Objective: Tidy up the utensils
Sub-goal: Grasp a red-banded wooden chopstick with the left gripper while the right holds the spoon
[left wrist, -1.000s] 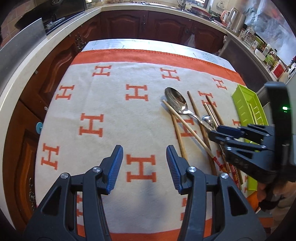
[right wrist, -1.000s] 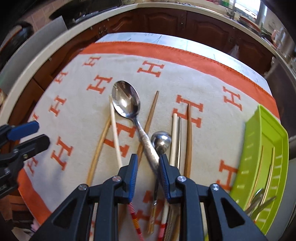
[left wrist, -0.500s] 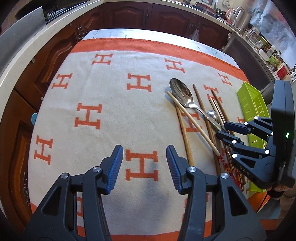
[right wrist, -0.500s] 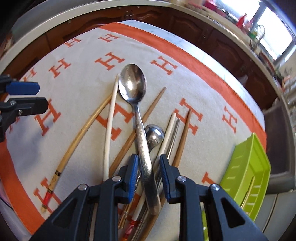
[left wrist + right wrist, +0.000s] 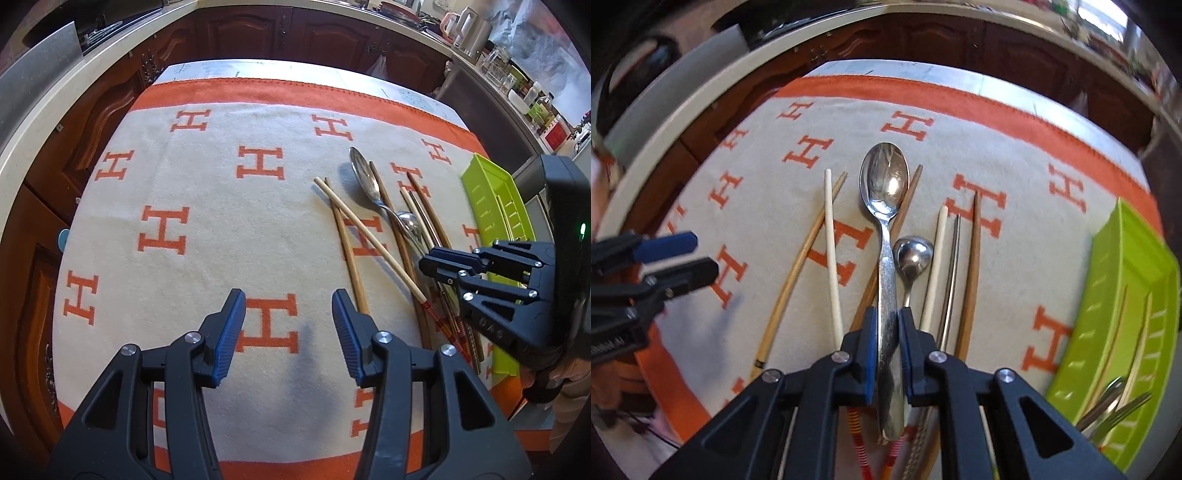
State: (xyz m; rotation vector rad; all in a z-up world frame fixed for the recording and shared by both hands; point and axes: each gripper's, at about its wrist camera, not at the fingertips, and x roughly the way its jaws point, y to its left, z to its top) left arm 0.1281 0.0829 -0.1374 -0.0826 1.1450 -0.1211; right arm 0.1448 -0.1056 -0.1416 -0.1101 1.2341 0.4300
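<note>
Utensils lie loose on the orange-and-cream cloth [image 5: 207, 192] that covers the surface: a large spoon [image 5: 886, 192], a smaller spoon [image 5: 913, 254] and several chopsticks [image 5: 831, 243], all fanned out just beside the green tray [image 5: 1123, 295], which already holds a fork, a spoon and some chopsticks. The step in hand is the pick-up of the large spoon. The right gripper [image 5: 887, 332] has just been closing, and its blue pads now press on the spoon's handle from either side, partway along its length. The spoon's long axis runs straight away from that gripper, bowl at the far end and facing up, handle end toward the camera; it crosses over a brown chopstick. The left gripper [image 5: 288, 328] hangs apart over bare cloth, jaws parted with nothing between them. Next, I judge, the spoon must be lifted clear without dragging the chopstick beneath it or nudging the small spoon alongside, then carried to the tray and laid lengthwise in a compartment.
</note>
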